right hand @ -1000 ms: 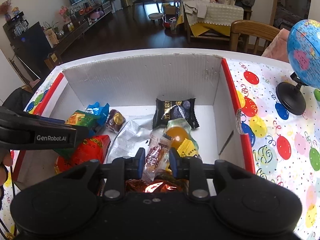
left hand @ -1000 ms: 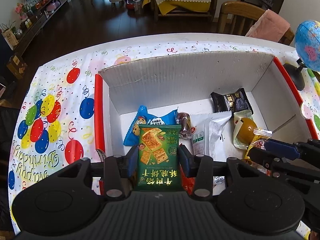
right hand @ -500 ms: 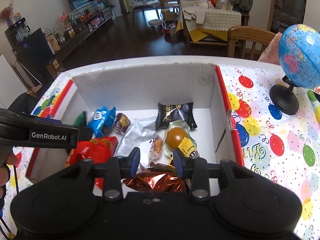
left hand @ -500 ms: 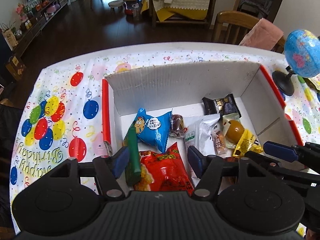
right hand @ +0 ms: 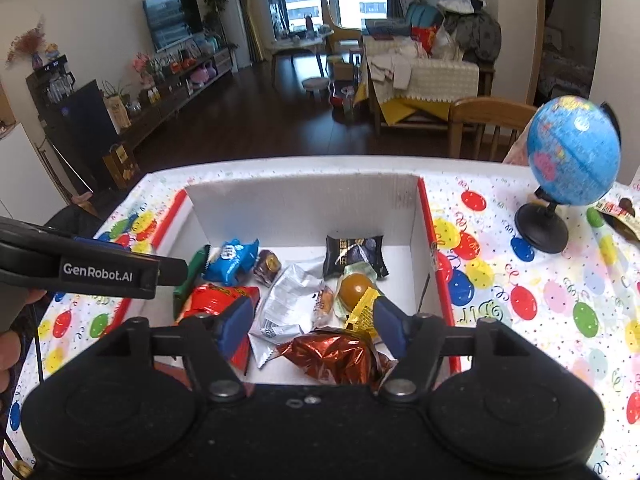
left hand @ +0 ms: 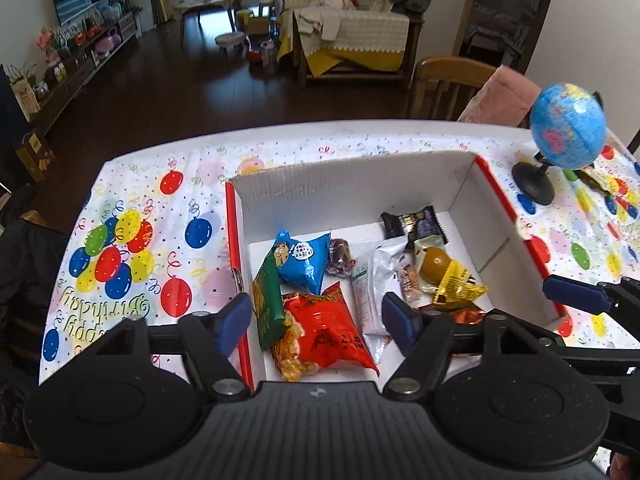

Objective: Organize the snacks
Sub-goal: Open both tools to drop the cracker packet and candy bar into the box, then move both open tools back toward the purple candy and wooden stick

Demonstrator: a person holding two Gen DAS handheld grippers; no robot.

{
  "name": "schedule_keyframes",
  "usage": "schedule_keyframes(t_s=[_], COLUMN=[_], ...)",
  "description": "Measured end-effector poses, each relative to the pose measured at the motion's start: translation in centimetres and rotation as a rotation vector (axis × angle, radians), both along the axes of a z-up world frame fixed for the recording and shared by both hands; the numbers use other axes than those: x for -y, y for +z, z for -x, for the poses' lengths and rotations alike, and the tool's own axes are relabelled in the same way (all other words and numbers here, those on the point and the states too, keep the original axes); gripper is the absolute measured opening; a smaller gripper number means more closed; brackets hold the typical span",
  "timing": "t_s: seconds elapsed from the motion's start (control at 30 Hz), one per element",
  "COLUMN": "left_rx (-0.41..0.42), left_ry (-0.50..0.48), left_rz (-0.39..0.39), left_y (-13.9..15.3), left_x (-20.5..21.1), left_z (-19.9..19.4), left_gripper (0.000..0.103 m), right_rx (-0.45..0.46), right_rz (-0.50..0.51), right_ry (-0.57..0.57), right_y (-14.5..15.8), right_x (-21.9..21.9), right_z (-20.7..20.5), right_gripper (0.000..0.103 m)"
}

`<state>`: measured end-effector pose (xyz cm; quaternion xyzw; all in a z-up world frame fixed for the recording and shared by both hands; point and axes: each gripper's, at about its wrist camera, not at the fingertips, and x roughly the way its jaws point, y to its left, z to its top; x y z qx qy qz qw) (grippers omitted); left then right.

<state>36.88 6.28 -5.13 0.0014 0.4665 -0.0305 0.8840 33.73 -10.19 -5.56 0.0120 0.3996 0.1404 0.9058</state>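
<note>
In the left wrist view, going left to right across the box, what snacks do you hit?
Green packet → blue bag → small dark-red candy → white sachet → brown ball snack in its clear wrapper.

Box (left hand: 352, 188) on table (left hand: 132, 216), open top. Globe (left hand: 568, 136) on table right of box, apart from it.

Inside box, left wall side: cracker packet (left hand: 266, 300) leaning on edge; cartoon bag (left hand: 304, 258) just right of it; chip bag (left hand: 324, 328) in front of both, touching.

Small round candy (left hand: 338, 258) right of cartoon bag.

Long packet (left hand: 374, 280) at centre.

Dark packet (left hand: 414, 222) near back wall, right half; jelly cup (left hand: 434, 262) in front of it.

Foil packet (right hand: 340, 354) at front edge, before long packet.
</note>
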Motion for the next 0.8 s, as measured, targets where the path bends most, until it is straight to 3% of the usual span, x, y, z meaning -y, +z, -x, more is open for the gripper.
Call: schedule_keyframes(t_s=[0.13,0.23,0.37,0.63,0.8], left_rx=[0.028,0.045,0.068,0.107,0.126], left_ry=[-0.005,-0.010,-0.015,-0.038,-0.050], left_rz=[0.021,0.040,0.052,0.077,0.122], left_y=[1.2,2.0,2.9,4.2,4.5], left_x=[-0.2,-0.4,-0.6,-0.8,-1.4], left_z=[1.9,3.3,5.1,8.7,11.4], left_gripper=[0.076,0.082,0.087,0.089,0.103], right_rx=[0.020,0.036,0.057,0.082,0.080], right_rz=[-0.009,-0.015,-0.024,-0.046,-0.061], right_ry=[0.000,0.002,0.014,0.034,0.032], right_y=[0.9,1.5,2.2,3.3,3.3], right_x=[0.2,0.3,0.2,-0.1,-0.2], right_z=[1.4,2.6,4.2,7.2,9.4], right_gripper=[0.067,0.078,0.082,0.086,0.087])
